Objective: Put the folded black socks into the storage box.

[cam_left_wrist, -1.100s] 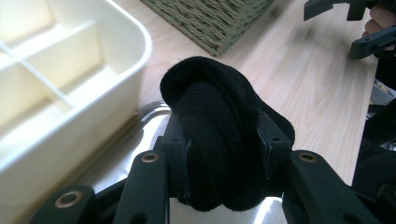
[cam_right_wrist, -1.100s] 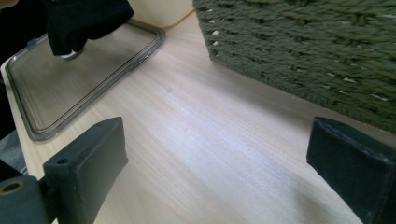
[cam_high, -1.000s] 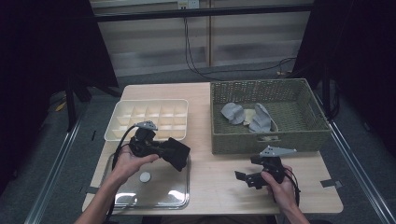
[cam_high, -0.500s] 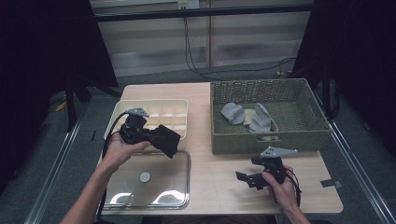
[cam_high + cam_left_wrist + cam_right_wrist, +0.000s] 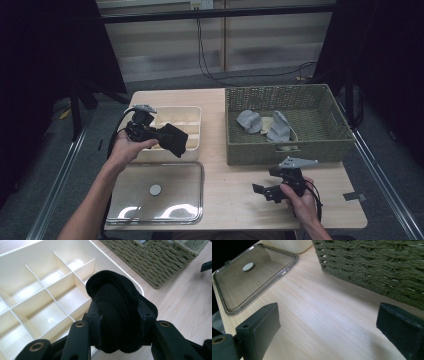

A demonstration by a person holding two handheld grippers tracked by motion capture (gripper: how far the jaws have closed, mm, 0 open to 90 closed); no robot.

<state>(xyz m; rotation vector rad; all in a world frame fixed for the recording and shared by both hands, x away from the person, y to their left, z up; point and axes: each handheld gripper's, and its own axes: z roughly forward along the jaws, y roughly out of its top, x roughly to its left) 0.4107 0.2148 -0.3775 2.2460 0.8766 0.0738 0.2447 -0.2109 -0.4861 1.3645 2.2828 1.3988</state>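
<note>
- High view: I have the left claw [image 5: 170,140] at centre left of the frame, clenched on a rolled black sock [image 5: 174,139] and held above the near right corner of the cream divided box [image 5: 192,112]. I judge it hangs there so the roll can go down into one of the compartments. The clear lid [image 5: 157,192] lies flat on the tabletop [image 5: 230,190] at lower left, just in front of the box, set aside so the compartments are open from above. The wicker basket [image 5: 287,150] sits at upper right with grey socks [image 5: 265,125] inside, near enough to supply more of them. The right claw [image 5: 264,191] rests at lower right, in front of the basket, low on the tabletop and well apart from the box.
- Left gripper view: the jaws rise from the bottom of the frame and press on both sides of the black sock [image 5: 113,315], which bulges up between them at centre. The jaws stand partly apart, only as far as the roll keeps them. Behind it, at left, the box's compartments [image 5: 47,302] look bare; the basket's woven wall [image 5: 150,262] crosses the upper right.
- Right gripper view: the jaws stand wide apart at lower left and lower right, released, with nothing but bare tabletop [image 5: 324,315] between them. The lid [image 5: 249,277] lies at upper left, the basket wall [image 5: 374,267] at upper right.
</note>
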